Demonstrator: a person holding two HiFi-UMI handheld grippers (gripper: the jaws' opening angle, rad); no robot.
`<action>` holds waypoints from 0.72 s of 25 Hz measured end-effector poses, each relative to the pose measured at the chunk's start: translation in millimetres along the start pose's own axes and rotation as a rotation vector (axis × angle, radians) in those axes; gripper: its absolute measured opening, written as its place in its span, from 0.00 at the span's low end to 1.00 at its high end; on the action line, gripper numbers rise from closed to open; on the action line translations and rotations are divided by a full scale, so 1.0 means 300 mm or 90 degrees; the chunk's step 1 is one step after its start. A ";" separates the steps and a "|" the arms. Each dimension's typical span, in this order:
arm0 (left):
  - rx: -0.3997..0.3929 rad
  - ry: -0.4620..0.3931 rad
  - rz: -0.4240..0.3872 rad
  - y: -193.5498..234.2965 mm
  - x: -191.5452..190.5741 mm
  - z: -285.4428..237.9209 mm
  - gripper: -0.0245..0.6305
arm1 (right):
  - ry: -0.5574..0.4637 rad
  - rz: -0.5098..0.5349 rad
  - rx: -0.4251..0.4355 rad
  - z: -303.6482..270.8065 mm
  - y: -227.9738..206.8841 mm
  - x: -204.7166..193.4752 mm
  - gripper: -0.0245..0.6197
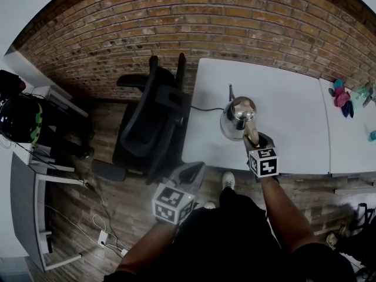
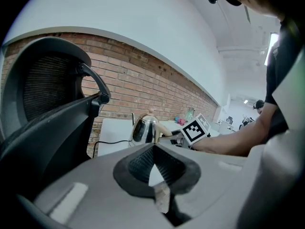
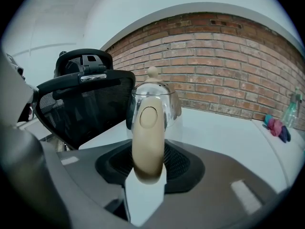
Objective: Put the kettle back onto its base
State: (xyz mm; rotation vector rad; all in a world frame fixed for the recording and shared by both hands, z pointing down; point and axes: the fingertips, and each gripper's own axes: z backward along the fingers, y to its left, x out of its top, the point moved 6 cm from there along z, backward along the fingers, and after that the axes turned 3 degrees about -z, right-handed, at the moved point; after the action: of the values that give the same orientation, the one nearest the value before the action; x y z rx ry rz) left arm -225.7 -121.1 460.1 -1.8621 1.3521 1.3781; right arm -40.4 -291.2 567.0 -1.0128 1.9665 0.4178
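A shiny steel kettle [image 1: 237, 115] [image 2: 144, 129] [image 3: 152, 97] with a beige handle [image 3: 148, 137] stands near the front edge of the white table [image 1: 288, 93]. A black cord [image 1: 205, 108] runs out to the left from beneath it; the kettle's body hides the base. My right gripper [image 1: 254, 137] [image 3: 148, 162] is shut on the handle, which fills the gap between the jaws. My left gripper [image 1: 197, 169] [image 2: 153, 162] hangs off the table's front left corner, beside the chair, shut with nothing in it.
A black mesh office chair [image 1: 150, 122] [image 2: 47, 104] [image 3: 81, 99] stands against the table's left edge. Pink and teal items [image 1: 342, 97] and a bottle lie at the far right. A brick wall [image 1: 176, 22] runs behind. A helmet [image 1: 20, 119] sits on a side desk at the left.
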 end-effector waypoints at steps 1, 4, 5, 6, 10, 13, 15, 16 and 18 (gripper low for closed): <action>-0.002 -0.001 -0.001 -0.002 0.002 0.002 0.04 | 0.000 0.000 -0.002 0.007 0.001 0.000 0.33; -0.007 0.001 -0.007 -0.008 -0.001 0.011 0.04 | -0.002 -0.002 -0.010 0.036 0.001 -0.007 0.38; -0.008 0.002 -0.009 -0.010 -0.001 0.016 0.04 | -0.003 -0.003 -0.014 0.048 0.001 -0.009 0.40; -0.009 0.001 -0.011 -0.012 -0.001 0.022 0.04 | -0.005 -0.003 -0.018 0.063 0.001 -0.010 0.41; -0.013 -0.006 -0.024 -0.025 -0.003 0.047 0.04 | -0.017 -0.007 -0.032 0.134 0.000 -0.010 0.41; -0.021 -0.009 -0.031 -0.041 -0.010 0.072 0.04 | -0.031 -0.012 -0.039 0.197 0.012 -0.011 0.41; -0.025 -0.014 -0.036 -0.054 -0.012 0.088 0.04 | -0.043 -0.013 -0.041 0.240 0.028 -0.010 0.41; -0.027 -0.016 -0.038 -0.060 -0.014 0.096 0.04 | -0.048 -0.012 -0.041 0.261 0.039 -0.010 0.39; -0.031 -0.020 -0.040 -0.074 -0.017 0.113 0.04 | -0.058 -0.010 -0.038 0.302 0.065 -0.007 0.36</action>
State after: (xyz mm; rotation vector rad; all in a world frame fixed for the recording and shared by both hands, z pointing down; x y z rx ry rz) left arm -221.4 -82.7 447.3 -1.8896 1.2436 1.4153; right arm -6.0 -222.7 515.2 -1.0288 1.8724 0.5079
